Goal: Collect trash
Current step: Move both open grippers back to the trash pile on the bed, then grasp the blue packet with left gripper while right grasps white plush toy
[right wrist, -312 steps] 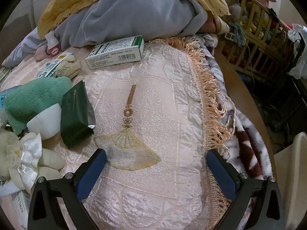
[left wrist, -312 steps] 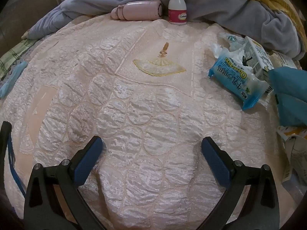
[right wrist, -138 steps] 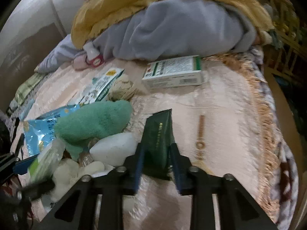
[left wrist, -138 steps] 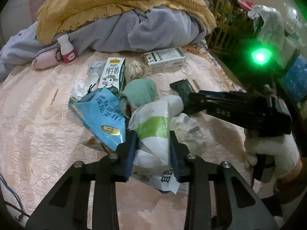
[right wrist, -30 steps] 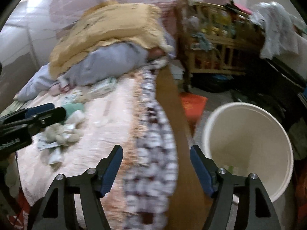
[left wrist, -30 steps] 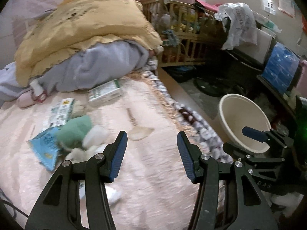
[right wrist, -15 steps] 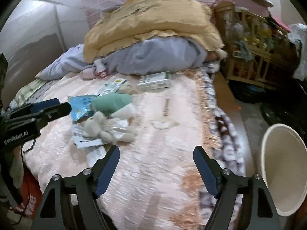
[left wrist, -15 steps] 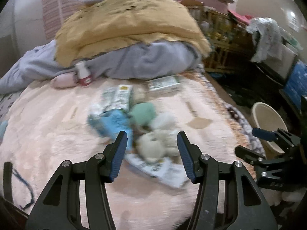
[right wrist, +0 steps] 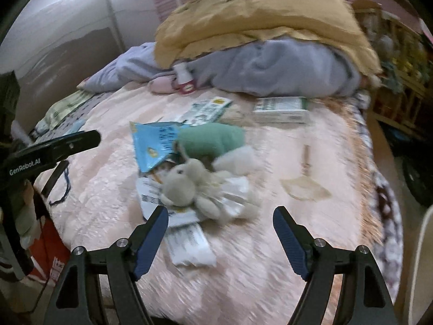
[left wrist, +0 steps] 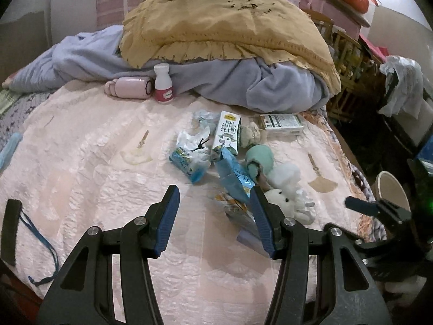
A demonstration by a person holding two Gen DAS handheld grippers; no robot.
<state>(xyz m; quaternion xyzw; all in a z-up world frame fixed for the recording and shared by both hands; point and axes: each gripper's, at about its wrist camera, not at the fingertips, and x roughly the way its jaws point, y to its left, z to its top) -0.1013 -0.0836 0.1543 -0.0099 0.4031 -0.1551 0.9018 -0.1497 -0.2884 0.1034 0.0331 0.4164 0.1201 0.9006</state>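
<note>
Ahead of your two grippers, on the pink quilt point(left wrist: 81, 162), the trash lies in one loose heap; your left gripper point(left wrist: 213, 218) stands spread with nothing between its pads, and its right finger point(left wrist: 261, 222) overlaps the near edge of the heap, where a flat wrapper point(left wrist: 238, 208) lies; whether it touches you cannot tell. Just beyond that finger lies a blue packet point(left wrist: 234, 176); left of it is a crumpled blue-and-white wrapper point(left wrist: 190, 157); a milk carton point(left wrist: 226, 135) lies flat behind both; farther back, near the grey blanket point(left wrist: 270, 86), sits a green-and-white box point(left wrist: 281, 127). A plush toy point(left wrist: 286, 200) and a green cloth point(left wrist: 259, 158) lie mixed in with the litter, to the right of your left gripper's fingers.

Your right gripper point(right wrist: 220, 239) is spread wide and empty; the picture is blurred; the toy and white wrappers point(right wrist: 189, 243) sit just past its left finger point(right wrist: 153, 239), the heap lying ahead and left of its gap. At the right edge, off the bed, you see a pale bin point(left wrist: 391, 189), well apart from the heap.
</note>
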